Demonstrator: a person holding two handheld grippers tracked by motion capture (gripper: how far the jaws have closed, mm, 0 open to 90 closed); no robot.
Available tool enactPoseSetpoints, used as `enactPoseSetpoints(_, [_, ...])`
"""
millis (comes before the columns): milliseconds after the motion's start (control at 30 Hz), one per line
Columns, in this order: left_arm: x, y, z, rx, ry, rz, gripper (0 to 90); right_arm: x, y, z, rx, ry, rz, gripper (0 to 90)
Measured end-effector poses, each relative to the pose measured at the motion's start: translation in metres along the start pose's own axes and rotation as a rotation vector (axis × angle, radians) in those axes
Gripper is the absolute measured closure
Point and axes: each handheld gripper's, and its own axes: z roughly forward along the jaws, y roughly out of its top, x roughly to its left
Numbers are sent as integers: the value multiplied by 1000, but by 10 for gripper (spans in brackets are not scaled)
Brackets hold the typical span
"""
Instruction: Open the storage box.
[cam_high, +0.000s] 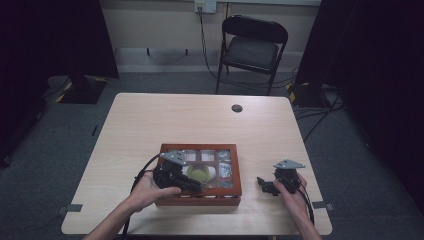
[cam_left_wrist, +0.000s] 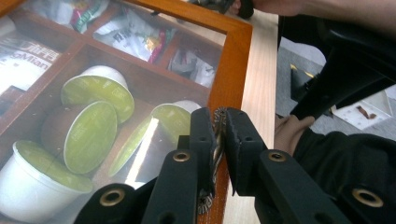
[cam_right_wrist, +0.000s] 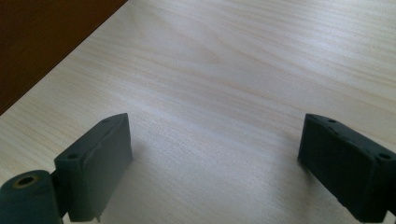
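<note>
A reddish wooden box (cam_high: 200, 147) with a glass lid lies at the table's near middle. Its compartments hold green-topped white capsules (cam_left_wrist: 91, 135) and small packets (cam_left_wrist: 135, 32). My left gripper (cam_high: 197, 186) reaches over the box's front edge from the left. In the left gripper view the left gripper (cam_left_wrist: 219, 119) is shut on a small brass-coloured clasp (cam_left_wrist: 217, 144) at the lid's wooden frame (cam_left_wrist: 233, 60). My right gripper (cam_high: 262, 184) rests right of the box. The right gripper (cam_right_wrist: 215, 140) stands open over bare table (cam_right_wrist: 243, 70), with the box's dark side (cam_right_wrist: 42, 37) to its left.
A black folding chair (cam_high: 252, 47) stands beyond the far edge of the table. A round cable hole (cam_high: 237, 108) sits near the far middle. A person's dark sleeve (cam_left_wrist: 345, 158) is close to the table's front edge.
</note>
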Motion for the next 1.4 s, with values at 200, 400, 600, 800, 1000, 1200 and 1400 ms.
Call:
enactPoseSetpoints(200, [1, 4, -3, -17, -8, 4, 820, 0, 0, 0, 0, 0, 0, 88])
enactPoseSetpoints(400, [1, 7, -5, -17, -11, -13, 820, 0, 0, 0, 0, 0, 0, 88])
enactPoseSetpoints(600, [2, 14, -11, -31, -15, -15, 820, 0, 0, 0, 0, 0, 0, 88])
enactPoseSetpoints(800, [3, 18, -16, -43, -25, -33, 819, 0, 0, 0, 0, 0, 0, 88])
enactPoseSetpoints(1000, [4, 24, -20, -43, -22, -45, 818, 0, 0, 0, 0, 0, 0, 88])
enactPoseSetpoints(1200, [4, 33, -26, -43, -13, -59, 817, 0, 0, 0, 0, 0, 0, 88])
enactPoseSetpoints(1400, [4, 40, -32, -50, -4, -71, 815, 0, 0, 0, -1, 0, -1, 88])
